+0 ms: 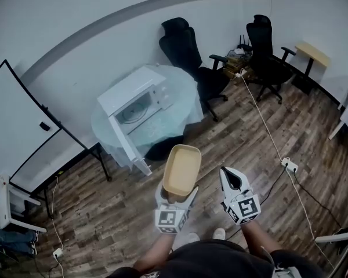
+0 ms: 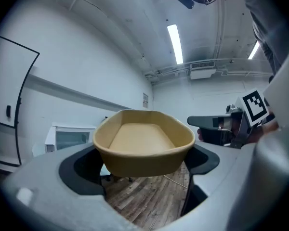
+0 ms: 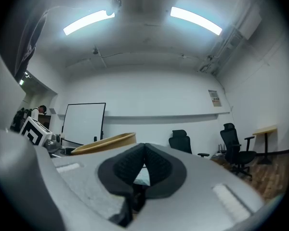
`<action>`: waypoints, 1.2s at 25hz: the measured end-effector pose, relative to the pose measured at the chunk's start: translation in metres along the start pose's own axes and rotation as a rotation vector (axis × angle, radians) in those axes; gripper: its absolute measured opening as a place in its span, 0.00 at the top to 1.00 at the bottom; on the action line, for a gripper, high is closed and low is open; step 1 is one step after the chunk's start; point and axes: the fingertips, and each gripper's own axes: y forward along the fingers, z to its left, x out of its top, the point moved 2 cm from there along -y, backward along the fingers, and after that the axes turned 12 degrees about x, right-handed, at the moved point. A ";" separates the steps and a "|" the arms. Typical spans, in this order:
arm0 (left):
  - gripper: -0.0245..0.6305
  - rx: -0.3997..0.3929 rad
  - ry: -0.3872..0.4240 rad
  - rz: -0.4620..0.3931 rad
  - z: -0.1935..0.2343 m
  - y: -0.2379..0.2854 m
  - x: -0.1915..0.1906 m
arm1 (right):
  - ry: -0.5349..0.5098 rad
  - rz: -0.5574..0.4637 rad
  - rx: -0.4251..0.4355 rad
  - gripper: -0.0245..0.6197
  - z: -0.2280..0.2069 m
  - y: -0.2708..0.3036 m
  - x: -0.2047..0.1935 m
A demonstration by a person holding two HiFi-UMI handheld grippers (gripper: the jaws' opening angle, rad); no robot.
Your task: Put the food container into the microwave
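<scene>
Head view, left gripper [image 1: 177, 196] holds empty container [image 1: 181, 168], microwave [image 1: 129, 87] seemingly empty

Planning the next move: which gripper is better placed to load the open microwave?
Left. The left gripper holds the food container; the right gripper is shut and empty. The microwave stands open ahead.

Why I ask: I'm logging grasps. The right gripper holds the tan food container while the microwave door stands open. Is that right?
Not quite: the left gripper holds the food container, as the left gripper view shows it between the jaws. The right gripper is shut on nothing. The microwave door does stand open.
</scene>
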 end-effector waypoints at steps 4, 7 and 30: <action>0.16 -0.026 -0.004 0.005 0.007 -0.007 -0.003 | -0.011 0.003 -0.017 0.96 0.014 0.002 0.000; 0.16 -0.049 -0.014 0.009 0.011 -0.011 -0.004 | -0.011 -0.003 -0.043 0.96 0.022 0.002 0.003; 0.16 -0.128 -0.009 0.006 -0.007 0.009 -0.008 | 0.020 -0.005 -0.133 0.96 0.004 -0.017 -0.004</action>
